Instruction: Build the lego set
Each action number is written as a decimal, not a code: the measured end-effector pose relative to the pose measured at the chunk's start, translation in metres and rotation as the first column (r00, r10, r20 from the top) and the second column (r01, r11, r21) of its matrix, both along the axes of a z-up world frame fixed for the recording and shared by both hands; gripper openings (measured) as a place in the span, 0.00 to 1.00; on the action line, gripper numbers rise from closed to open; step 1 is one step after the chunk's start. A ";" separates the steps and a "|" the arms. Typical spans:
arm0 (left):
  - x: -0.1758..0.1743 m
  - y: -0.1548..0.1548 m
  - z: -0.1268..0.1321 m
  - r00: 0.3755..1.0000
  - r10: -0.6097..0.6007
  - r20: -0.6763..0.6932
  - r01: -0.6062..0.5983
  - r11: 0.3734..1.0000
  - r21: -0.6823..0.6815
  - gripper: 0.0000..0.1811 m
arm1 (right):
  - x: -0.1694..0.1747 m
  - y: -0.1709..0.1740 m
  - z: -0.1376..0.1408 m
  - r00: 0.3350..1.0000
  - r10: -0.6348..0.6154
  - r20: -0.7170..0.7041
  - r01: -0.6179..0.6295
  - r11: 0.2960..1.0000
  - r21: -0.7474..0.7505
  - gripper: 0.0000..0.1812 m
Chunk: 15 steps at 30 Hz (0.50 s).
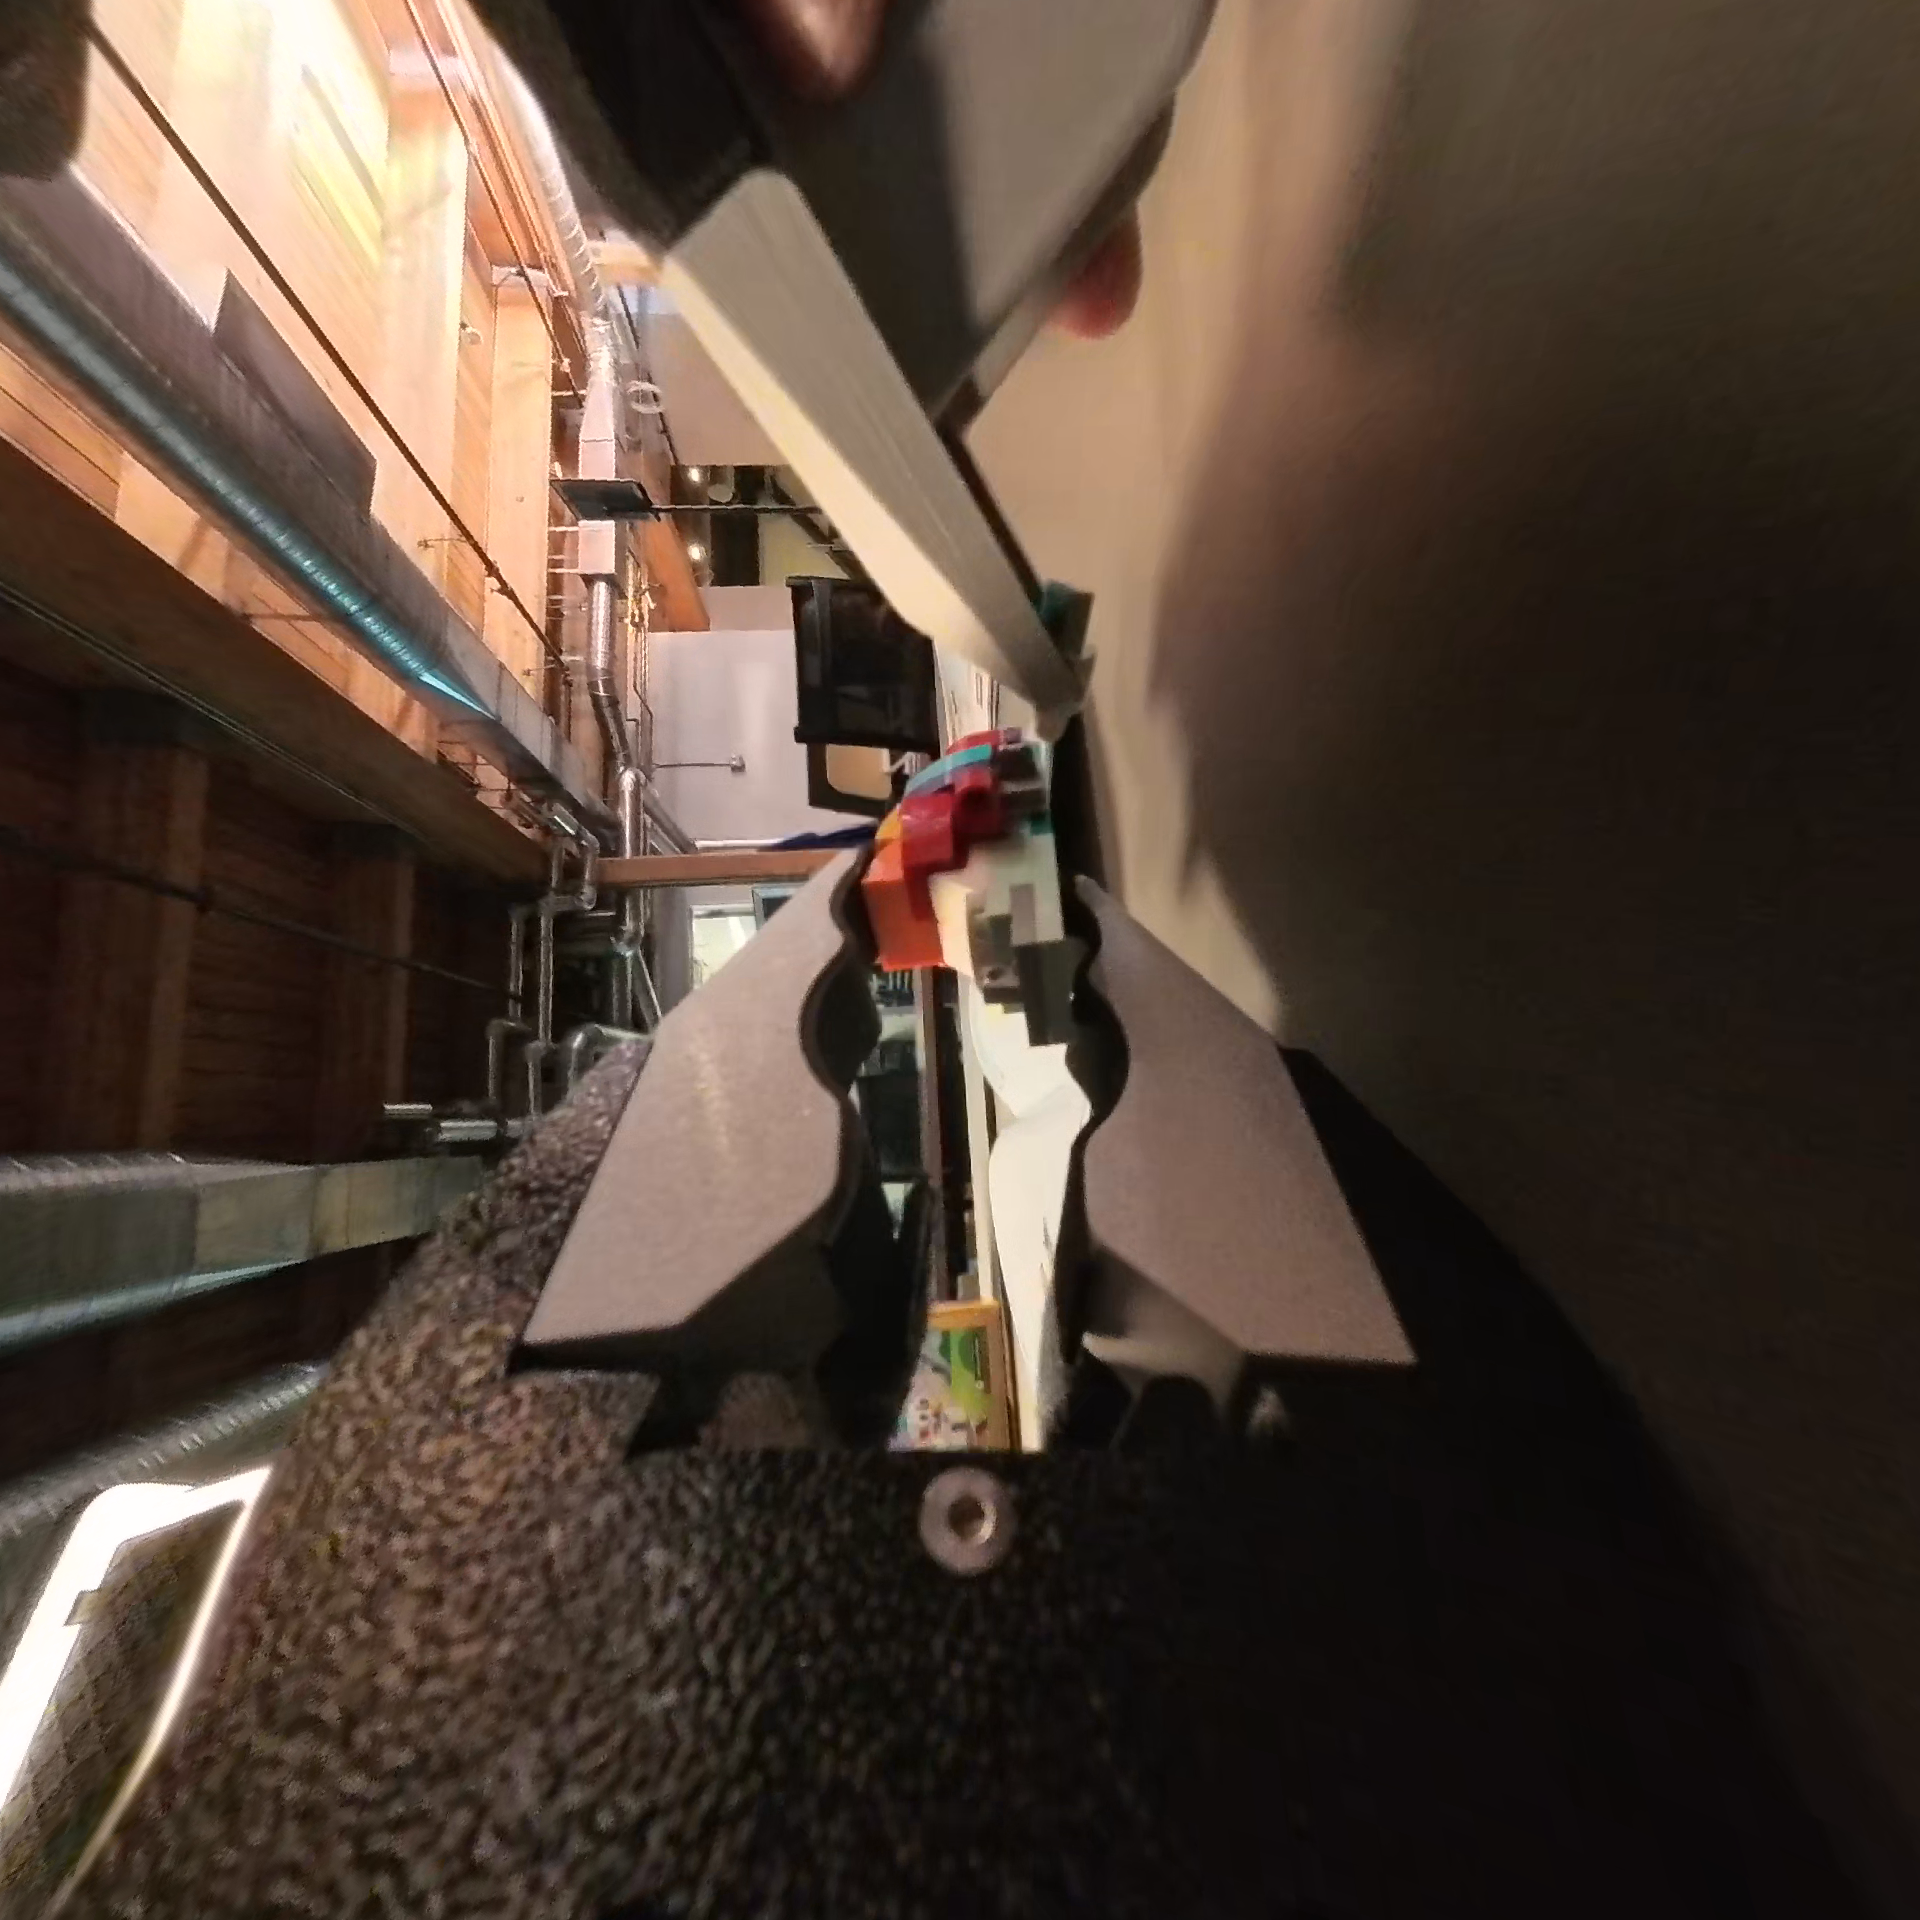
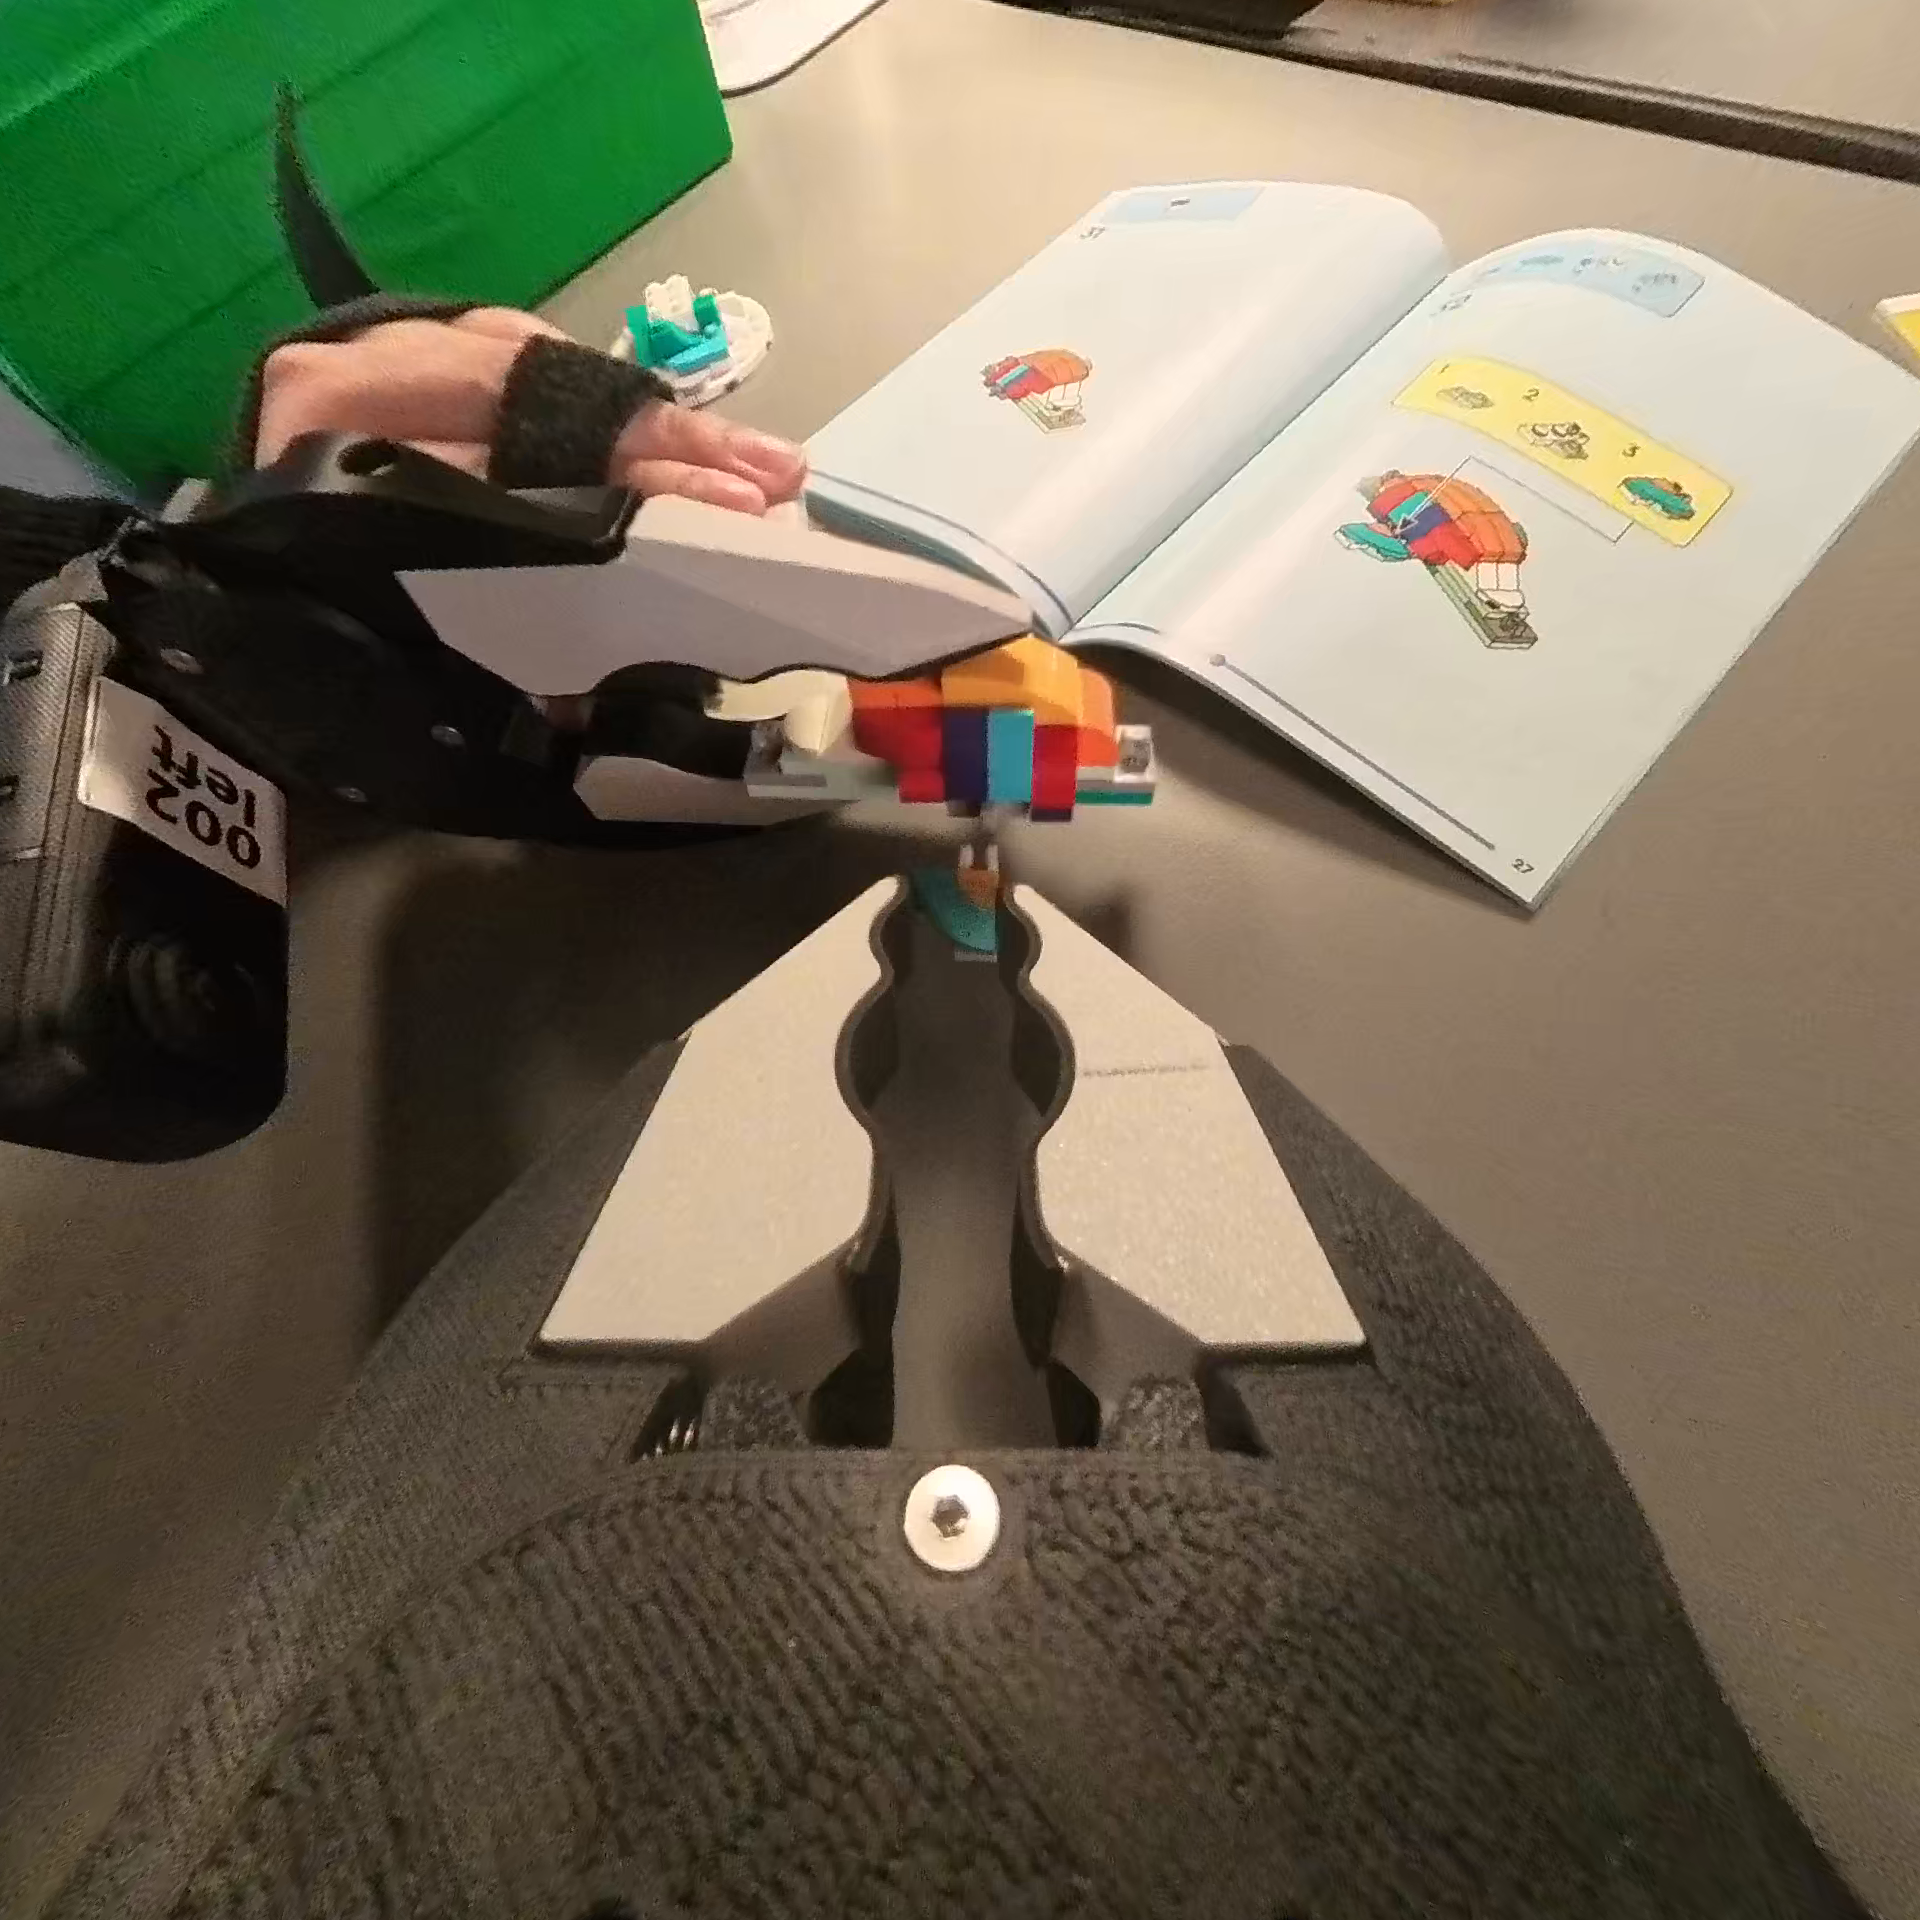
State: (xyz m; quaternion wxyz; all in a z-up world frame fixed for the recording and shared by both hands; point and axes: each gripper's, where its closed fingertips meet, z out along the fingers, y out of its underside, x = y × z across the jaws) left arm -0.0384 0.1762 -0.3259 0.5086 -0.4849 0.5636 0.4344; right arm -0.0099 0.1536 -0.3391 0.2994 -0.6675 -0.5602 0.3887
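Note:
My left gripper [image 1: 971, 899] is turned on its side and shut on a partly built lego model [image 1: 956, 883] of orange, red, white and grey bricks. The right wrist view shows the same model [image 2: 987, 738] held level above the table by the left gripper [image 2: 925, 717]. My right gripper [image 2: 964, 899] is shut on a small teal and orange piece [image 2: 966, 909], directly under the model's underside. I cannot tell whether the piece touches the model. One right finger [image 1: 883, 468] reaches in from above in the left wrist view.
An open instruction booklet [image 2: 1247, 468] lies on the dark grey table [image 2: 1558, 1039] behind the model. A small white and teal build [image 2: 691, 332] stands at the back left, beside a green box [image 2: 364, 135]. A hand [image 2: 665, 457] rests on the left gripper.

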 end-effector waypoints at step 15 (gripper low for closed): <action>0.005 0.003 -0.001 0.995 -0.076 -0.060 0.075 0.997 -0.012 0.18 | 0.000 0.002 0.000 1.000 -0.007 -0.022 0.005 0.998 -0.066 0.08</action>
